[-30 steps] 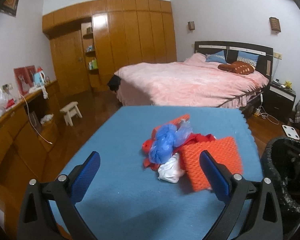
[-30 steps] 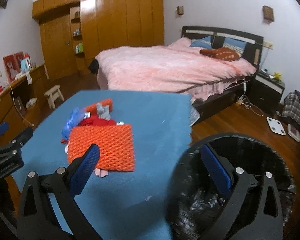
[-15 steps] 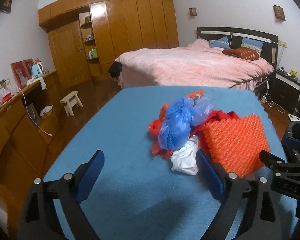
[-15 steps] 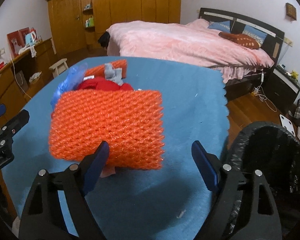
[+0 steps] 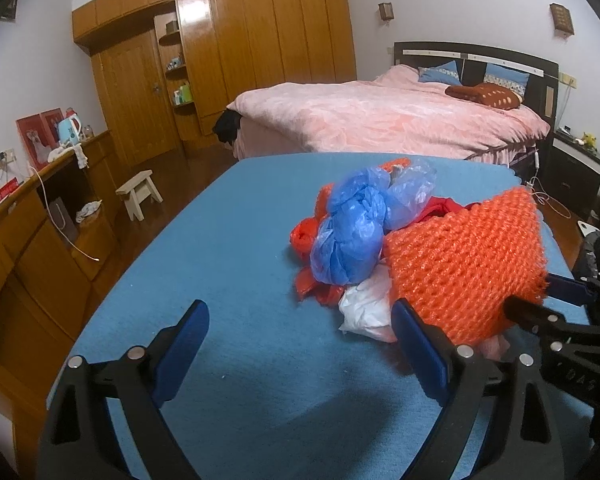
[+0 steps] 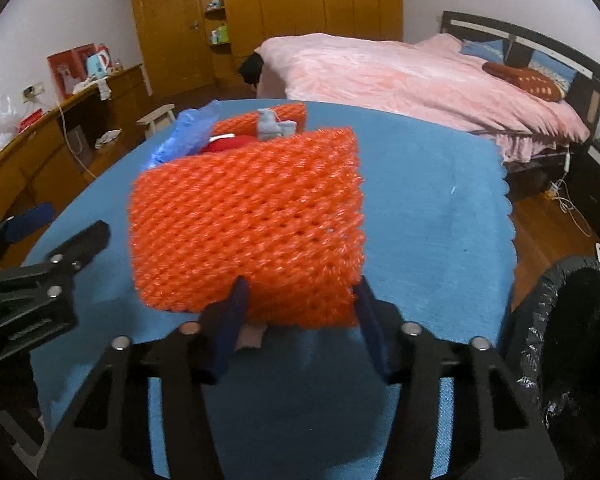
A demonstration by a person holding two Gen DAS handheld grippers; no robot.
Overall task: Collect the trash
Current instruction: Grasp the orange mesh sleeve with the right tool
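While the right gripper pinches the orange foam mesh sleeve, the left gripper gapes wide, holding nothing. Crumpled blue plastic bag lies mid-table on the blue cloth.

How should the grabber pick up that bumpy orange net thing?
By its near edge, coming in low from the front. The orange foam net is a soft, flat sheet lying tilted on the trash pile, so its near edge sticks out free. The right gripper already has its fingers on either side of that edge.

Rough orange foam netting; matt blue cloth.
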